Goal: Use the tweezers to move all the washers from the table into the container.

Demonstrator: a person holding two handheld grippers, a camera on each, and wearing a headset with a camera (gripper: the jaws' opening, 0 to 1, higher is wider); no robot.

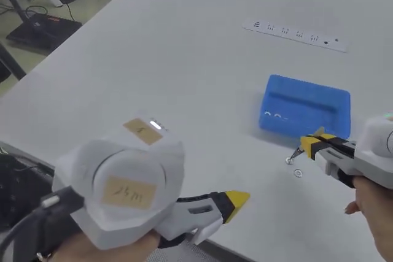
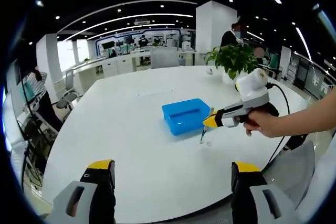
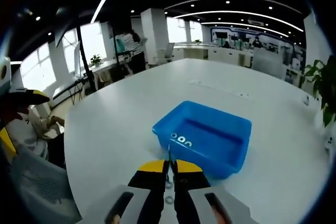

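Yellow-tipped jaws of our right gripper [image 3: 169, 167] are pressed together on the tweezers [image 3: 169, 155], whose thin tips point down at the counter [image 1: 184, 59]. Two washers [image 1: 298, 173] lie there, one at the tips, just beside the blue container [image 1: 305, 105], where a few more rest. We judge them light, hard, flat and slippery, best pinched across the ring through the hole. Our left gripper [image 2: 173, 182] hangs well apart, jaws spread, holding nothing.
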